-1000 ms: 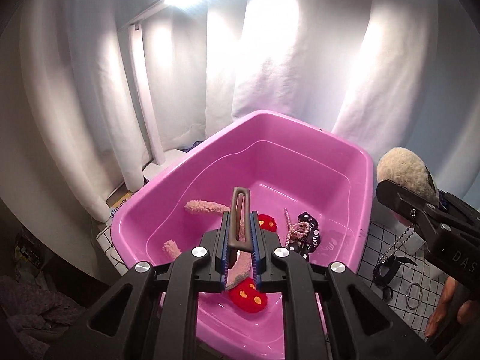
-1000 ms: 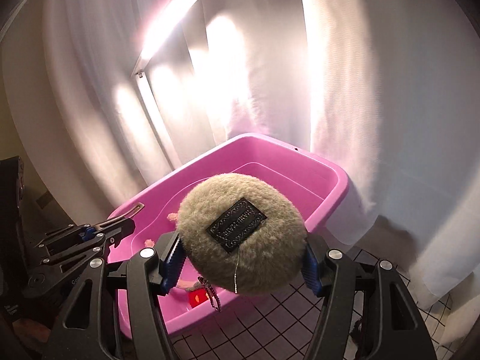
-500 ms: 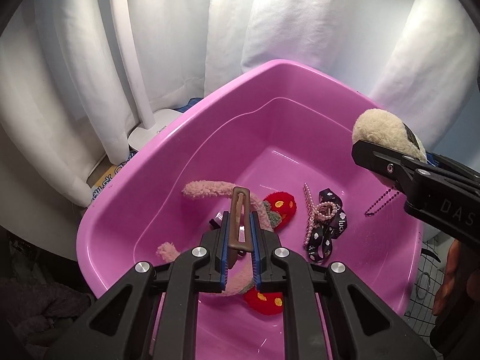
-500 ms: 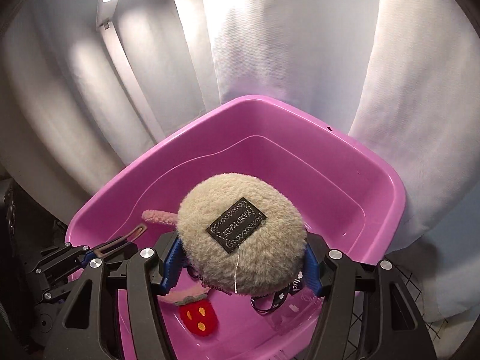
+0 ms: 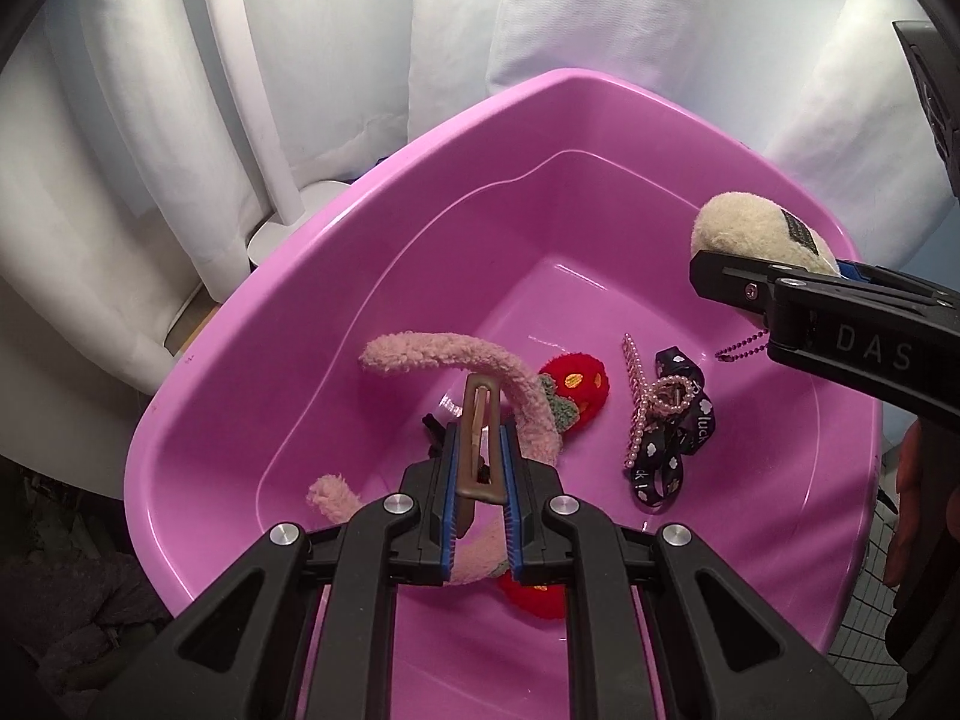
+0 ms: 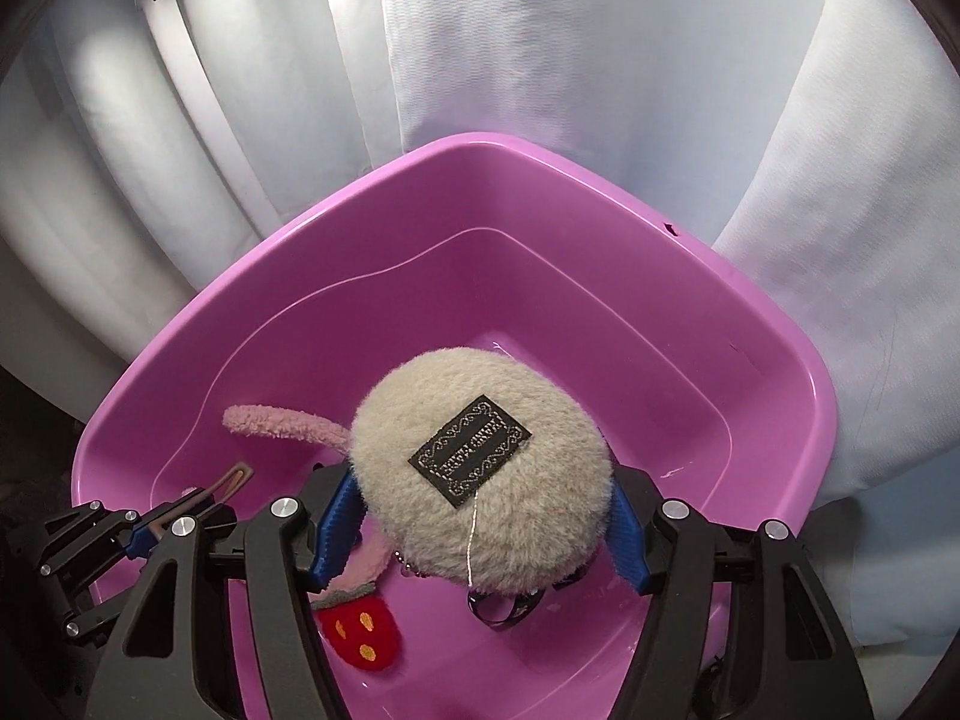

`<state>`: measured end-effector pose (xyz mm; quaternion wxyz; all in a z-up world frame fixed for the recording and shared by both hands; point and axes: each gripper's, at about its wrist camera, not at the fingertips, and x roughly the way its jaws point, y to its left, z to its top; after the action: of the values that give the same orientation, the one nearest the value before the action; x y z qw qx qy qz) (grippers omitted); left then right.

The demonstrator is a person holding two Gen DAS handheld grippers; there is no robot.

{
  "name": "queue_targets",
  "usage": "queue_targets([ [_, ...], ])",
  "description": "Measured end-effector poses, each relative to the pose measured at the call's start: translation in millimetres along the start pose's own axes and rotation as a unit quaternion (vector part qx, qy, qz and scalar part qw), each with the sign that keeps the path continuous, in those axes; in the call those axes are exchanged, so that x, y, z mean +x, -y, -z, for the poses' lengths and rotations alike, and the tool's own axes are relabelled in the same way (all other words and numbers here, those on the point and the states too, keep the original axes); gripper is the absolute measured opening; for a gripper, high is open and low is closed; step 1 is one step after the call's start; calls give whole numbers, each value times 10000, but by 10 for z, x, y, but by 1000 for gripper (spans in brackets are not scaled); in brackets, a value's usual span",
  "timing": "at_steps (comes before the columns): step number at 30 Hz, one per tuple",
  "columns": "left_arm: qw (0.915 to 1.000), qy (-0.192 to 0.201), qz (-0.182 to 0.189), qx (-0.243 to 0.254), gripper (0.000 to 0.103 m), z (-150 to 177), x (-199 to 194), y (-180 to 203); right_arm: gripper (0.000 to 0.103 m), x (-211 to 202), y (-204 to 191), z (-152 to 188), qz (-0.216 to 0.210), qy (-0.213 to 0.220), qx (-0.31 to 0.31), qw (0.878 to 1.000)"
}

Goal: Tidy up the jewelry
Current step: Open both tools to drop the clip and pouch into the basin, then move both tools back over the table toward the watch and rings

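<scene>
Over the pink tub (image 5: 312, 276): both claws, loaded.
Left claw (image 5: 480, 471): closed on brown hair clip (image 5: 477, 420); stiff, slick, held at its sides.
Right claw (image 6: 474, 516): clamping plush pouch (image 6: 480, 468); soft, light, probably squashes.
Tub floor: pink fuzzy headband (image 5: 456, 360), pearl clip (image 5: 645, 402).

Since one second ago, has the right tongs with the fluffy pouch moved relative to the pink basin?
Yes. The right tongs carried the fluffy pouch from beside the pink basin to above its inside.
</scene>
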<state>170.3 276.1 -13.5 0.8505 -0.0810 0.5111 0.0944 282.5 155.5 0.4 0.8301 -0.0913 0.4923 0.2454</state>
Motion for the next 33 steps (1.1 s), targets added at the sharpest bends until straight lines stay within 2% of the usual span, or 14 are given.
queue_targets([
  [3, 9999, -61, -83, 64, 15, 16, 12, 7, 67, 34, 38, -3, 233, -108, 63, 9997],
  [4, 9999, -60, -96, 67, 22, 25, 7, 3, 67, 38, 45, -7, 292, -113, 68, 9995],
  [5, 9999, -57, -114, 58, 40, 32, 0, -4, 68, 34, 56, -6, 329, -95, 78, 9994],
  [6, 9999, -38, -147, 26, 51, 37, -19, -13, 70, 27, 64, -6, 350, -77, 91, 9993],
  [7, 9999, 43, -142, -27, 70, 37, -53, -34, 71, 20, 71, -6, 361, -59, 102, 9993],
  [8, 9998, 150, -140, -67, 77, 43, -100, -51, 72, 6, 77, -6, 374, -34, 112, 9992],
  [16, 9994, 217, -249, -31, 77, 74, -165, -49, 73, -122, 92, 22, 420, 95, 141, 9990],
  [33, 9982, 488, -360, 33, 77, 271, -430, 57, 73, -704, 227, 399, 47, 622, 444, 9971],
])
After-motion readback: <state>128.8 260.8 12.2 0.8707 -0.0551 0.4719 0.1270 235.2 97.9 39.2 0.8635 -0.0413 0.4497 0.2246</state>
